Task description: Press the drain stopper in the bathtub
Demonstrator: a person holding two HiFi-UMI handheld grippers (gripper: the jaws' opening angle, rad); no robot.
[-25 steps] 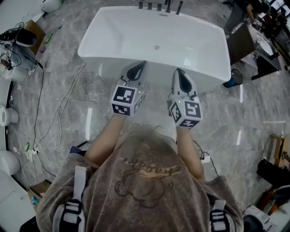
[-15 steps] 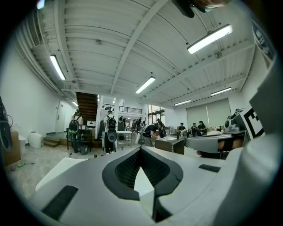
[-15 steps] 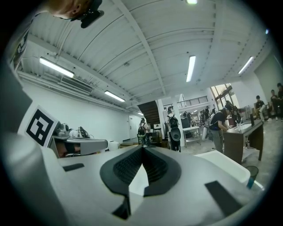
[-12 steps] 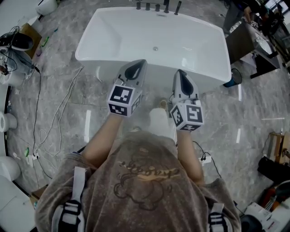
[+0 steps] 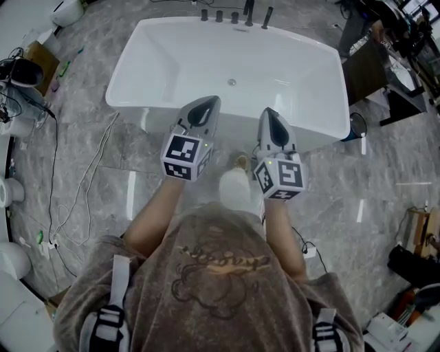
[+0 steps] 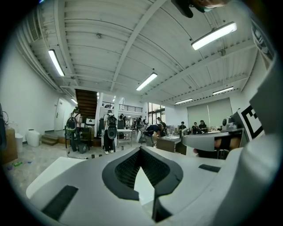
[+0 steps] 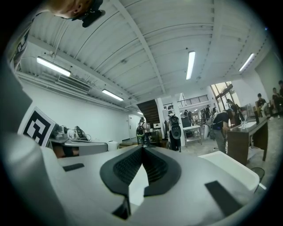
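A white bathtub (image 5: 158, 62) stands on the grey marble floor in the head view. Its small round drain stopper (image 5: 232, 82) sits in the tub bottom, toward the far side. Dark taps (image 5: 234, 15) line the far rim. My left gripper (image 5: 210, 102) and right gripper (image 5: 269, 112) hover side by side over the near rim, both pointing at the tub and short of the stopper. In the left gripper view, the left gripper (image 6: 140, 149) has its jaws meeting at the tip with nothing held. The right gripper (image 7: 142, 148) looks the same. Both gripper views look up into the hall.
Cables (image 5: 75, 185) trail over the floor left of the tub. A dark desk (image 5: 371, 75) stands at the right, a blue object (image 5: 354, 127) by the tub's corner. My foot (image 5: 237, 189) shows between my arms. People (image 6: 152, 132) stand far back in the hall.
The tub has slid slightly lower in the head view, with more of its far rim showing. A foot has appeared between my arms. Both grippers stay shut over the near rim.
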